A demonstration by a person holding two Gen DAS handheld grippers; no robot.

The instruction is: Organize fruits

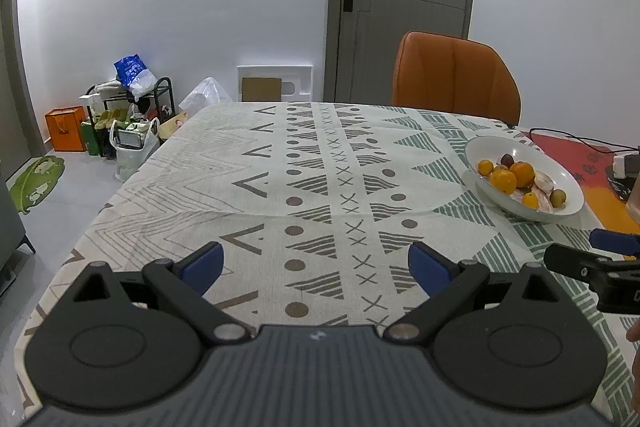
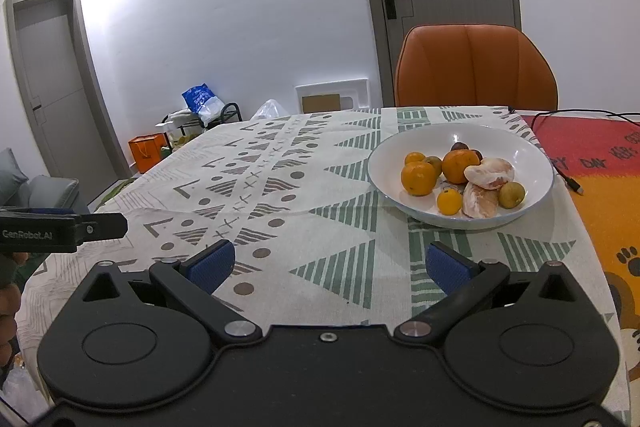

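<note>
Both hand-held grippers, left hand-held gripper (image 1: 316, 267) and right hand-held gripper (image 2: 328, 267), are hovering wide open and empty; round oranges (image 2: 418, 178) risk rolling inside the sloped bowl (image 2: 400, 151) when nudged.

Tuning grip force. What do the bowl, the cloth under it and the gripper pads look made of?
Bowl: likely glazed ceramic, since it is white, glossy and shows a light highlight; could be melamine.
Tablecloth: woven fabric, matte, printed pattern, a soft crease across it.
Right gripper pads: blue, finely textured, probably rubber; black arms look like matte plastic.
</note>
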